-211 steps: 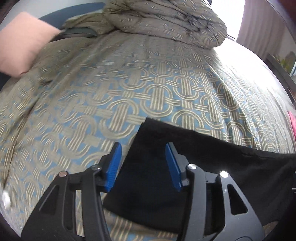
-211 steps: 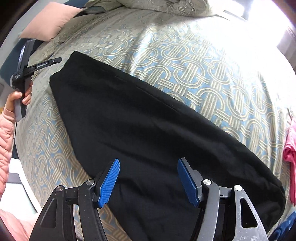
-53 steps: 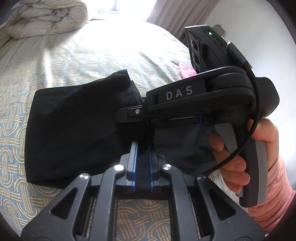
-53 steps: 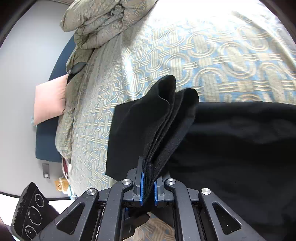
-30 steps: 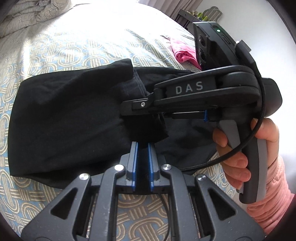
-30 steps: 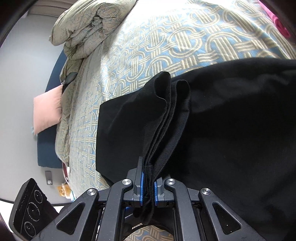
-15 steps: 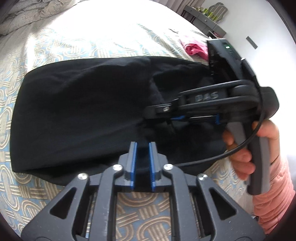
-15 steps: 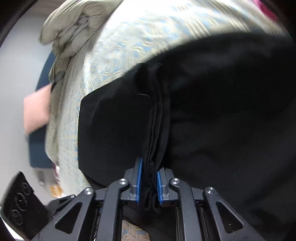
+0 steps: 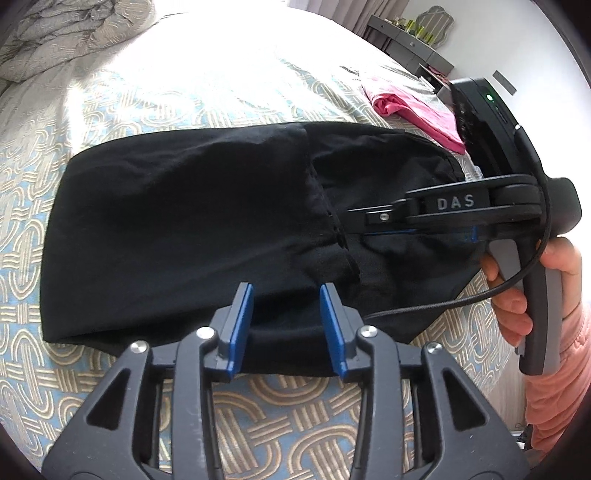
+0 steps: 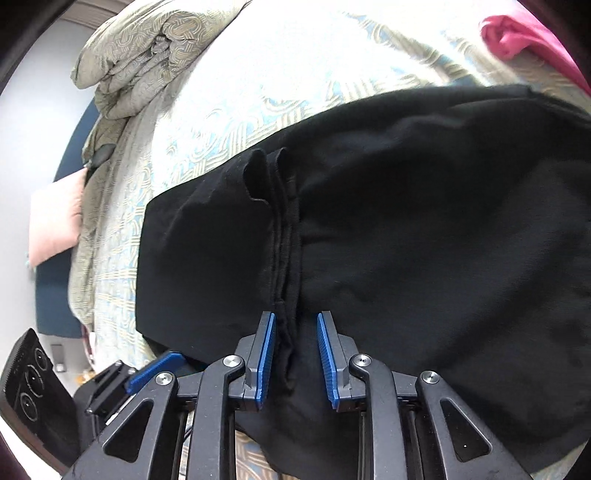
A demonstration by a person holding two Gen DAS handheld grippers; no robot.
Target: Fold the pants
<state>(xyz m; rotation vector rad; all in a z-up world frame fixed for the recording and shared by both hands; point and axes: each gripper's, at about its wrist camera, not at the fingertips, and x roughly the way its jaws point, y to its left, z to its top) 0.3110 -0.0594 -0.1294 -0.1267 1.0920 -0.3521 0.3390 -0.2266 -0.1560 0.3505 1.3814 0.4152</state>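
The black pants lie folded over on the patterned bedspread; the leg end rests on top of the waist part. My left gripper is open, its blue pads apart over the near edge of the pants. My right gripper is open too, with the folded hem edge lying loose between its pads. The pants fill most of the right wrist view. The right gripper also shows from the side in the left wrist view, held by a hand.
A pink garment lies on the bed beyond the pants, also in the right wrist view. A rolled duvet and a pink pillow are at the head of the bed. Dark furniture stands by the far wall.
Both grippers carried the leg end over onto the waist part, lowered it, then opened. The fabric now lies loose on the bed between the pads.
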